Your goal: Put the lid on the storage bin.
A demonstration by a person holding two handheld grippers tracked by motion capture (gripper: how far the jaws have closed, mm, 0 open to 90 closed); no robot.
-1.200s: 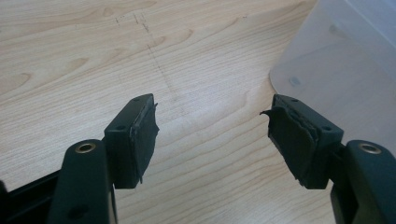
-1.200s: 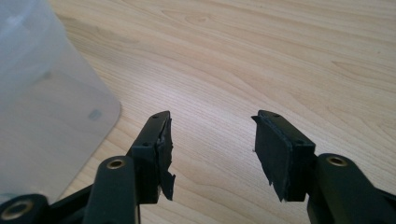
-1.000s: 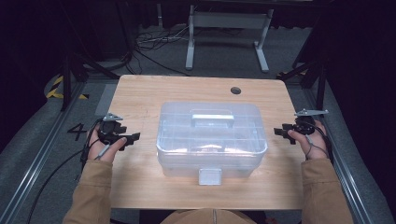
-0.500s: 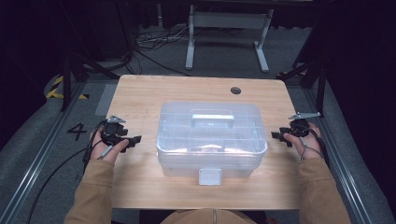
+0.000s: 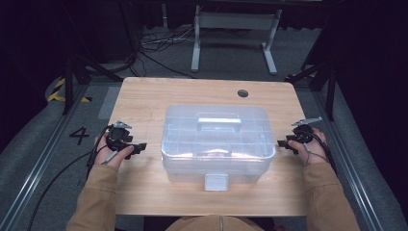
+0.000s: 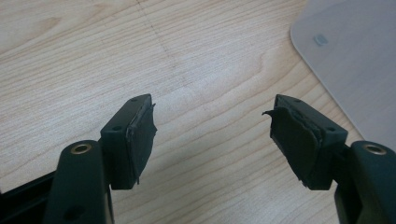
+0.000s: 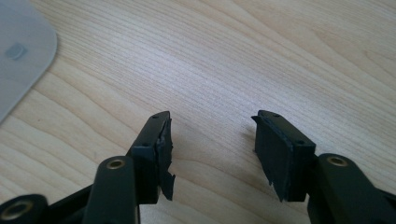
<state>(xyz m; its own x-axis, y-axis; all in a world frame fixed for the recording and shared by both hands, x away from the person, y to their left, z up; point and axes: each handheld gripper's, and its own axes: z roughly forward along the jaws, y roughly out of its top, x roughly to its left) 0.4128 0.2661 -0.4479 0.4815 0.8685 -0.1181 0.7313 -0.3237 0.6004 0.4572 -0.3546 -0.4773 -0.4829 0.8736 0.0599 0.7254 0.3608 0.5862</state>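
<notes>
Clear plastic storage box (image 5: 217,142) sits mid-surface, lid on, front latch (image 5: 216,182) at 6 o'clock toward the person, carry handle (image 5: 219,121) lying flat on top. Wooden surface (image 5: 144,98) otherwise bare, with a cable hole (image 5: 243,93) at about 1 o'clock of the box.

Left tool (image 5: 136,147) at 9 o'clock of the box, near but apart from its wall; jaws spread wide, nothing between them. Right tool (image 5: 283,143) at 3 o'clock, just beside the box, jaws likewise wide apart and empty. In the left gripper view and right gripper view the pad rubber looks torn at its edges.

Likely step: approach to the box. Advice: bring both tools in level and together. The worn pads may slip on smooth plastic, so bite a rim or the latch, not the flat wall.

Box is translucent with rounded corners; compartment dividers show faintly through the lid. Contents cannot be made out.
</notes>
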